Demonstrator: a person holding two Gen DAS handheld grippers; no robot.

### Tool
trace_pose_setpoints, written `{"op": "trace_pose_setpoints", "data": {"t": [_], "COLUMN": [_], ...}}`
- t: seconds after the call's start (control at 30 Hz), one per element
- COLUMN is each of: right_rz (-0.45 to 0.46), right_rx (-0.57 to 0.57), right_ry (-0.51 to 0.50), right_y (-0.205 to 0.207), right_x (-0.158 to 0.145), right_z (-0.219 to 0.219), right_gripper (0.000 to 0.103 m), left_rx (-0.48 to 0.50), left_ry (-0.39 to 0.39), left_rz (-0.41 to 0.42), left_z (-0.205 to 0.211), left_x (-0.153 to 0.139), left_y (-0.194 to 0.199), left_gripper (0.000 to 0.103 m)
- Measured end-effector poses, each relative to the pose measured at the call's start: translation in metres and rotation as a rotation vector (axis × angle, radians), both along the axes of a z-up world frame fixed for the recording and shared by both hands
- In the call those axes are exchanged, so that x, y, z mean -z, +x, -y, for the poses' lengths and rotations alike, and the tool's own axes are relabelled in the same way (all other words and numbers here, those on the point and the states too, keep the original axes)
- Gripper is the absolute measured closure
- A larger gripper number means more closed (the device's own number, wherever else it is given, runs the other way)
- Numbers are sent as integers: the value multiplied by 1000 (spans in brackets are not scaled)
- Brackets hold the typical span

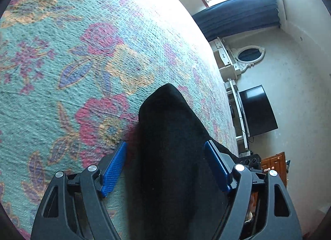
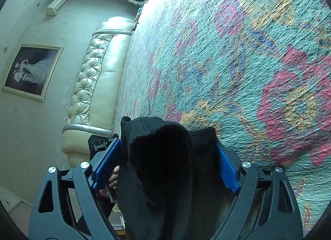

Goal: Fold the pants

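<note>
Both claws, left [image 1: 165,165] and right [image 2: 168,163], gape wide, gripping nothing, black pants [image 1: 171,136] between them on floral bedspread [image 1: 82,53].

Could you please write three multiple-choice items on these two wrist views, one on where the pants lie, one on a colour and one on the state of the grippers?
1. Where do the black pants lie?
A. on a floral bedspread
B. on a tiled floor
C. in a basket

2. What colour are the gripper pads?
A. red
B. blue
C. white

3. How do the left gripper and right gripper stand?
A. both clamped tight on the cloth
B. one shut, one open
C. both open, cloth between the fingers

Answers: 1 A, since the dark cloth rests on the floral bedspread of teal, pink and orange. 2 B, since each finger carries a ribbed blue pad. 3 C, since in both views the pads stand wide apart either side of the pants without squeezing them.
</note>
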State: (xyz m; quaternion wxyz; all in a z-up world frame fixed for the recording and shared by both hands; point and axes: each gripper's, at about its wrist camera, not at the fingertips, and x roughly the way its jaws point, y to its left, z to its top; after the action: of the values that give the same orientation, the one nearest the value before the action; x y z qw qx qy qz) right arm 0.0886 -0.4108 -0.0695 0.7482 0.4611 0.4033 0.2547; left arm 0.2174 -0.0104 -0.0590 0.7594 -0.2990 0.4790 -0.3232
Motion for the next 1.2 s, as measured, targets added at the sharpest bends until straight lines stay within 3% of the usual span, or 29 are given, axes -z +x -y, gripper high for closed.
{"op": "trace_pose_setpoints", "data": {"t": [0.07, 0.1, 0.13, 0.17, 0.27, 0.47, 0.73, 1.2], "right_rz": [-11, -18, -21, -21, -4, 23, 36, 46], "right_rx": [5, 4, 7, 12, 18, 38, 47, 69], "right_ry": [-42, -55, -50, -40, -44, -66, -64, -57], "right_y": [1, 2, 3, 2, -1, 4, 25, 78], "right_x": [0, 2, 4, 6, 6, -3, -12, -15], "right_z": [-3, -5, -5, -4, -4, -8, -13, -21], "right_gripper": [37, 43, 49, 53, 55, 58, 59, 59], "left_rx": [27, 36, 48, 49, 35, 22, -1, -39], "left_ry": [41, 79, 129, 154, 161, 249, 316, 343], "left_rz": [39, 62, 73, 78, 96, 140, 182, 204], "left_z": [14, 18, 24, 28, 25, 34, 41, 21], "left_x": [-3, -3, -2, -1, -1, -13, -22, -26], "left_y": [-2, -4, -5, -7, -10, -8, 0, 35], "left_gripper": [29, 46, 56, 59, 66, 73, 73, 73]}}
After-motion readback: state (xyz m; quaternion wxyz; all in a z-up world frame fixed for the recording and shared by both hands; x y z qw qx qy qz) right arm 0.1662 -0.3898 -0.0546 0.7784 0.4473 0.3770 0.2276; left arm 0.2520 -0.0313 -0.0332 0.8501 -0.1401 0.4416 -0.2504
